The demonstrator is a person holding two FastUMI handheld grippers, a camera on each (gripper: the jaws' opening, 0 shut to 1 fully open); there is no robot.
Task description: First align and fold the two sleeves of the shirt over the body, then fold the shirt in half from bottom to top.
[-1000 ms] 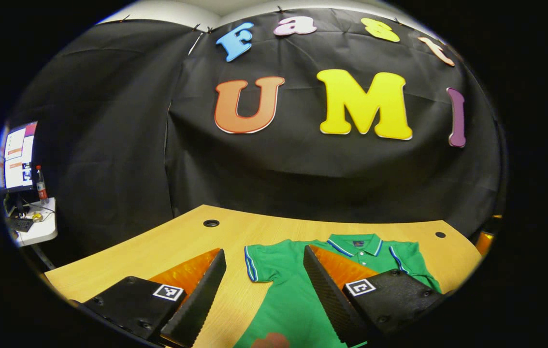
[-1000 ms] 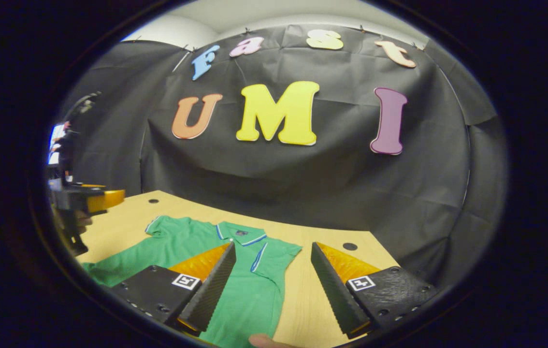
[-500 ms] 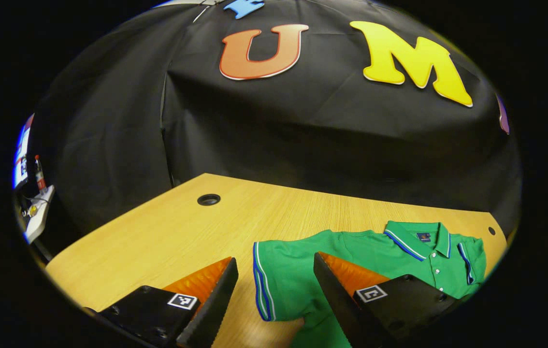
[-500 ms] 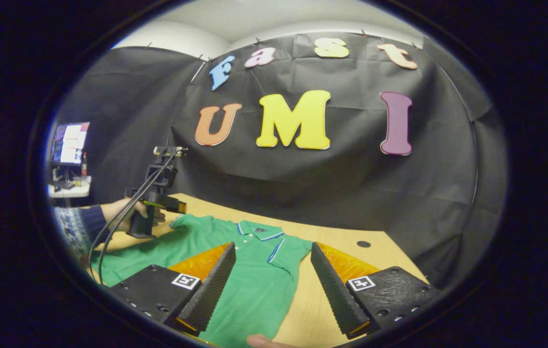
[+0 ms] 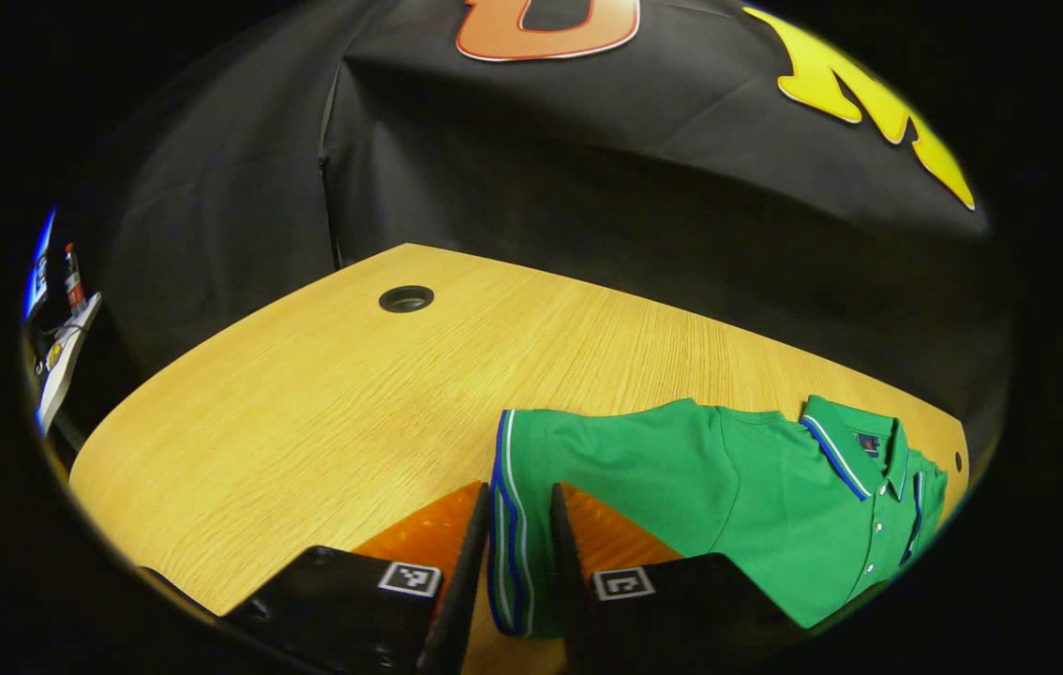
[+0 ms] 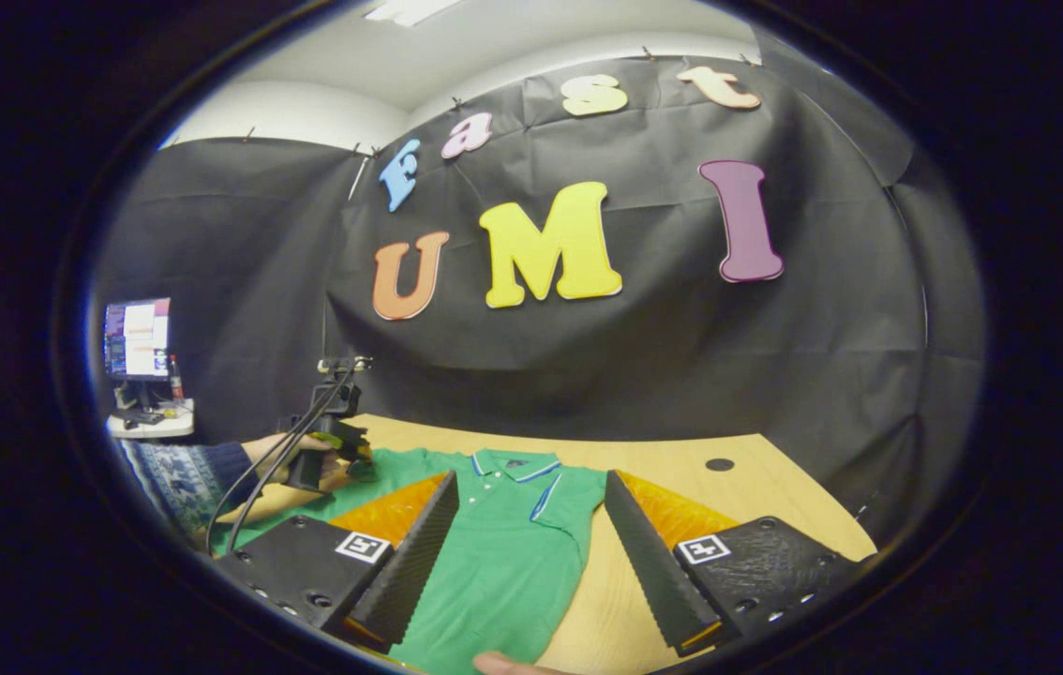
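Left gripper view: the left claw (image 5: 517, 562) pinched the striped cuff of a green shirt (image 5: 728, 487) lying flat on the tabletop (image 5: 325, 403).
The soft, light cloth looked easiest to hold by its hems; the right claw (image 6: 527, 553) hung spread above the shirt's body.

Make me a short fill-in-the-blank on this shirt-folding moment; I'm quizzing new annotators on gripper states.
1. The left gripper has closed its fingers on the shirt's ____.
2. The right gripper hangs over the shirt with its fingers ____.
3. The shirt lies on a ____ table.

Missing words: sleeve; open; wooden
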